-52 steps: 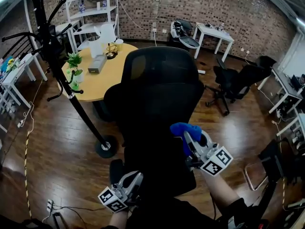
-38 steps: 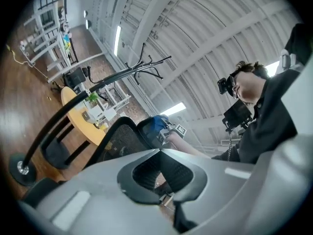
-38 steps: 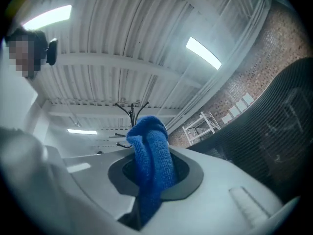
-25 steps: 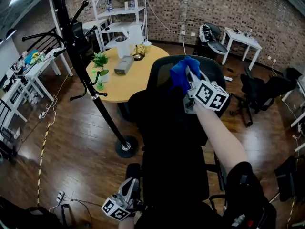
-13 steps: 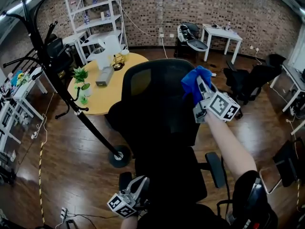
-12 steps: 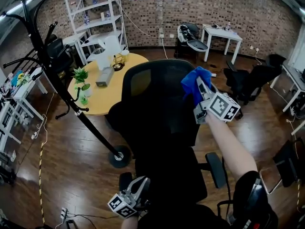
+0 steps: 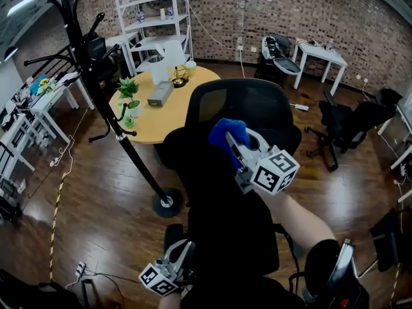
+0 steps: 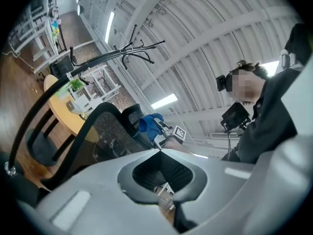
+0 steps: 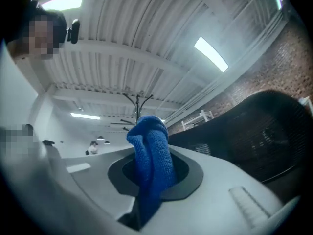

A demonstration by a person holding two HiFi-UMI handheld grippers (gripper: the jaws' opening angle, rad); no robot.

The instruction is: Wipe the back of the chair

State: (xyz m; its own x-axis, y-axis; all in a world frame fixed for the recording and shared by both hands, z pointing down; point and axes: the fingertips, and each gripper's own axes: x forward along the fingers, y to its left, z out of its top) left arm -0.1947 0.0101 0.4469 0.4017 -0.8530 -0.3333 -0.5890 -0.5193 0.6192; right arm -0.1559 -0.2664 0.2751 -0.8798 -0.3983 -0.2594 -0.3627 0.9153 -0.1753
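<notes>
The black mesh-backed office chair (image 7: 248,105) stands right below me, its back upright. My right gripper (image 7: 233,143) is shut on a bunched blue cloth (image 7: 226,134) and holds it at the middle of the chair back, below the top rim. In the right gripper view the blue cloth (image 9: 150,160) sticks out between the jaws, with the chair back (image 9: 266,131) to the right. My left gripper (image 7: 180,253) hangs low beside the seat, shut and holding nothing. From the left gripper view I see the chair back (image 8: 95,133) and the blue cloth (image 8: 148,124).
A black coat stand (image 7: 109,102) rises left of the chair. Behind it is a round yellow table (image 7: 161,118) with potted plants and a lamp. White shelves (image 7: 151,11), a white table (image 7: 318,51) and other black office chairs (image 7: 347,122) line the brick wall.
The right gripper with the cloth has come down and to the left, from the chair back's upper right edge to its middle. The left gripper stays low.
</notes>
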